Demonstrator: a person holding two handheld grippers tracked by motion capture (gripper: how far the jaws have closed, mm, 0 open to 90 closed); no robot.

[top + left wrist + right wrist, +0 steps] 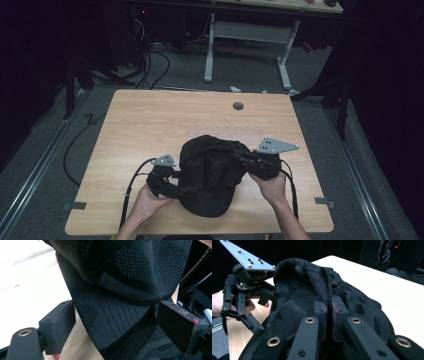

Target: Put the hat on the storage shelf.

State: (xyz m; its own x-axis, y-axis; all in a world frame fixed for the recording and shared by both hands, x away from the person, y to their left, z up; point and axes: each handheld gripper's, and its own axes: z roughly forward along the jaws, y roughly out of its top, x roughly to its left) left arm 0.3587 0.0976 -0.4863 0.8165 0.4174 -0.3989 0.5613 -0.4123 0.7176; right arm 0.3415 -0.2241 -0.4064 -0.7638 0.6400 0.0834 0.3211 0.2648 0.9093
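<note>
Here a black knitted cap [210, 172] lies on the near half of the wooden table [150, 120], well on the person's side of the small round hole [238, 106] in the tabletop. The right gripper [329, 312] comes at the cap from its right side, and its jaws are pinched tight together on a fold of the crown fabric, which rises in a ridge between the pads. The left gripper [115, 326] sits at the cap's near left edge, by the brim; its jaws stand wide apart with the brim running between them. The left pad rests against the brim's edge, while the other pad lies close beside the fabric, and whether it touches cannot be told. Each gripper is held in a hand [150, 202] at the table's near edge.
</note>
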